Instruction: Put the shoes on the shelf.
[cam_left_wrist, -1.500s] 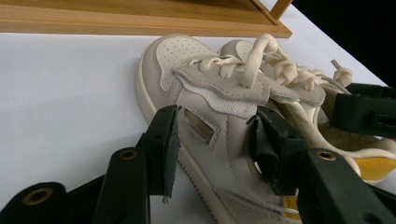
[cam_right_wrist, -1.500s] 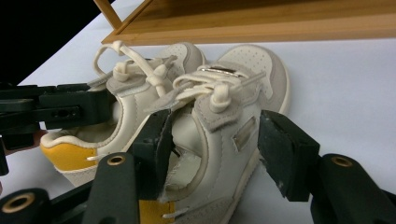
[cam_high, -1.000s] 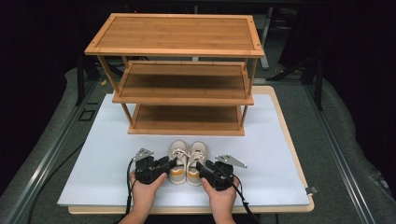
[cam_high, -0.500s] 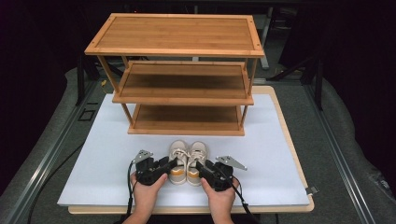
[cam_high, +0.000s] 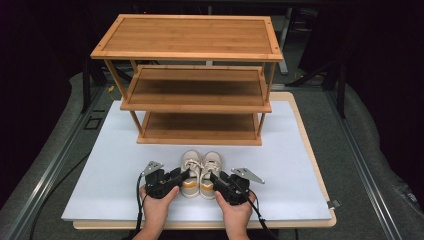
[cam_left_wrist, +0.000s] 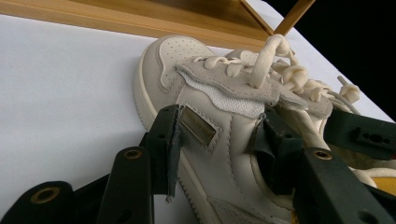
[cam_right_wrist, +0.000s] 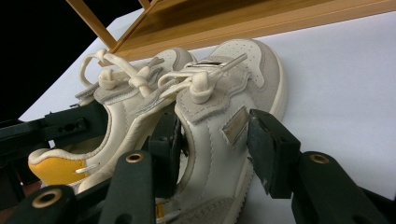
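While both hands rest at the near edge of the white table mat (cam_high: 100, 180), the left gripper (cam_high: 176, 179) clasps the left cream leather sneaker (cam_high: 190, 170) across its side and collar. The right gripper (cam_high: 216, 180), whose jaws have just been closing, straddles the right cream leather sneaker (cam_high: 211, 170), its outer pad just clear. Both shoes stand side by side just before the three-tier bamboo shoe rack (cam_high: 195, 75).

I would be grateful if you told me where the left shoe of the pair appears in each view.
High view: left shoe, lower centre.
Left gripper view: centre, between the jaws.
Right gripper view: left, yellow heel lining.
Shared landmark: wooden rack behind the toes.
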